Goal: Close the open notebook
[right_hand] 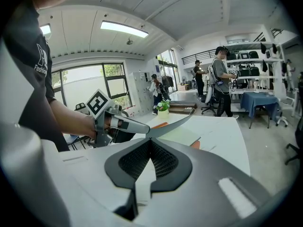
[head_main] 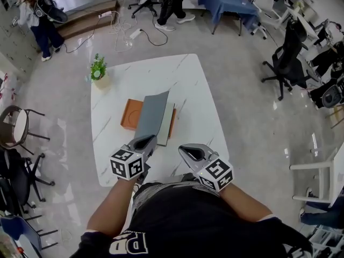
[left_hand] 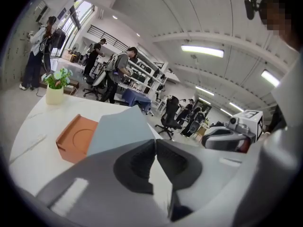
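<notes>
An orange notebook [head_main: 130,114] lies open on the white marble table [head_main: 188,85]. Its grey cover [head_main: 153,114] is raised and stands tilted over the pale pages [head_main: 167,123]. My left gripper [head_main: 145,142] is shut on the cover's near edge. The right gripper view shows that grip from the side, with the left gripper [right_hand: 142,128] pinching the slanted cover [right_hand: 173,126] above the page [right_hand: 182,136]. In the left gripper view the cover [left_hand: 118,126] rises just past the closed jaws. My right gripper [head_main: 189,152] hovers shut and empty to the right of the notebook, over the table's near edge.
A small potted plant [head_main: 99,71] stands at the table's far left corner. Black office chairs [head_main: 287,58] are off to the right, and more chairs [head_main: 16,138] to the left. A blue-draped table [head_main: 228,1] and floor cables [head_main: 126,31] lie beyond. People stand in the background.
</notes>
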A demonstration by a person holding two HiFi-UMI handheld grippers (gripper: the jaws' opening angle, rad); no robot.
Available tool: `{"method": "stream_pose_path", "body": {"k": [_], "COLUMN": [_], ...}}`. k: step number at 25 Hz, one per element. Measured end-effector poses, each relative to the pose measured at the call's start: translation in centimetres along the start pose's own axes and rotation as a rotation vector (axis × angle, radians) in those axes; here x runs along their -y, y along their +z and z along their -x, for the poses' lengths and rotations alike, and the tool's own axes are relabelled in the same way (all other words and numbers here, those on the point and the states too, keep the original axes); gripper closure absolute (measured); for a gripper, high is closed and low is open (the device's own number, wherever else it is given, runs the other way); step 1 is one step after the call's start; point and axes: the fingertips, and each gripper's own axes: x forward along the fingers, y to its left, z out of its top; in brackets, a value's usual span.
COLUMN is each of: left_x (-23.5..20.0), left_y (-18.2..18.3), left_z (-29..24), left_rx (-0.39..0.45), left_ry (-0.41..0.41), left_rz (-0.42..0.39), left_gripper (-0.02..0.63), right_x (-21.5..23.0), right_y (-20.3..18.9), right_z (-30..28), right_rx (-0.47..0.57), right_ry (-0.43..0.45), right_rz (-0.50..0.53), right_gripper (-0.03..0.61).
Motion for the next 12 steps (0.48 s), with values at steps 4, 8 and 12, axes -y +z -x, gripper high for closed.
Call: {"method": "stream_pose_path", "body": {"k": [4, 8, 12], "left_x": [0.3, 0.3, 0.6], "left_y": [-1.5, -3.2, -4.7], "left_z": [-1.3, -2.6, -3.8], "left_rx": [-0.052, -0.117, -0.188], "left_ry": [0.009, 0.032, 0.064], "left_rz": [-0.036, -0.072, -0.140], "left_gripper": [0.545, 0.545, 0.543], "right_x": [0.3, 0.9, 1.3], "right_y": [0.0, -0.3, -0.6], "right_z": [0.3, 0.9, 1.5], "right_rx": [0.004, 0.005, 0.004], "right_ry": [-0.006, -0.020, -0.031], "right_rz": [-0.006, -0.012, -0.020], "right_gripper": [0.578, 0.578, 0.578]}}
